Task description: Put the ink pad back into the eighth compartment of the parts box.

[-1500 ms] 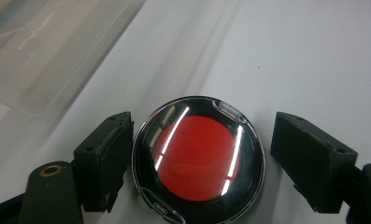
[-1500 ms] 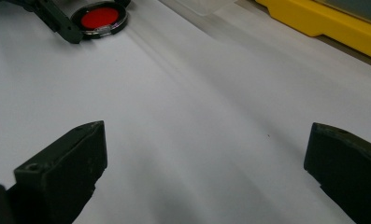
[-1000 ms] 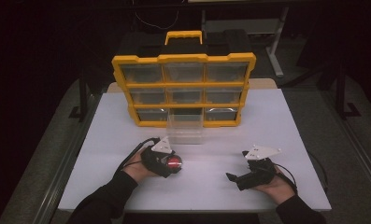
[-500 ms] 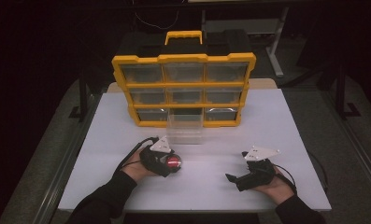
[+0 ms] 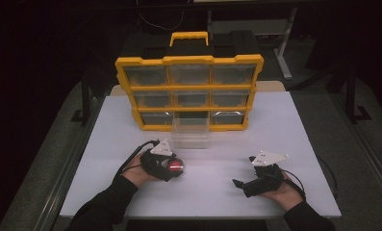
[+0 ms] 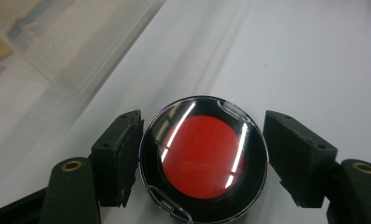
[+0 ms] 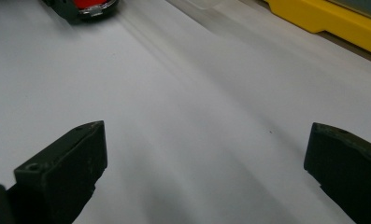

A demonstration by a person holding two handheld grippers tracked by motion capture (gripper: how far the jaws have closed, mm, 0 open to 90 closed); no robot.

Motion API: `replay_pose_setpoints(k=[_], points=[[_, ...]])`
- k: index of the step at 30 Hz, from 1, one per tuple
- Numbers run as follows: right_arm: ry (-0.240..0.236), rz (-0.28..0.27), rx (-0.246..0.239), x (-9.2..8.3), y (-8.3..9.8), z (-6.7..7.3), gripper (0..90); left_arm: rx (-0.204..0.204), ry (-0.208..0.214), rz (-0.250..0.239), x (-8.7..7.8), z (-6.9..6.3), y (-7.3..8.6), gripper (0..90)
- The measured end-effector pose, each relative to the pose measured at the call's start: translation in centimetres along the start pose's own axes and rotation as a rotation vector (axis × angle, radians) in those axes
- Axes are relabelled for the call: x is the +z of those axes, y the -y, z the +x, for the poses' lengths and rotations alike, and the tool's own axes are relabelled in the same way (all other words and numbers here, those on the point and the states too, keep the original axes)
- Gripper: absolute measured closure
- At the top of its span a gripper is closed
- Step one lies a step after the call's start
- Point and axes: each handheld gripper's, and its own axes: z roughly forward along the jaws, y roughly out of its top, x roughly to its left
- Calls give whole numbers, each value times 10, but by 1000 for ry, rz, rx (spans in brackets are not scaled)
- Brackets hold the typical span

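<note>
On the smooth matte white bench (image 5: 294, 125), the left gripper (image 5: 171, 168) lies low with its blocky black jaws set around a flat round case (image 6: 203, 158), glossy clear plastic over a black ring and a red disc; the left jaw looks to touch its rim while a sliver of bench shows at the right jaw, and being round and lying face up the case has no long axis. Just beyond it a clear, thin-walled plastic drawer (image 5: 191, 131) juts from the bottom row of a yellow hard-plastic organiser cabinet (image 5: 188, 91) with translucent drawers and a top handle. Well to the right, the right gripper (image 5: 244, 184) rests with its jaws spread wide over bare bench.
</note>
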Motion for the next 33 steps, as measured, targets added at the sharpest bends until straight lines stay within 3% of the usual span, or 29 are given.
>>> replay_pose_setpoints(k=[33], points=[[-4,-5,-1,0,0,0,0,-68,-70,-8,-25,16,11,297]])
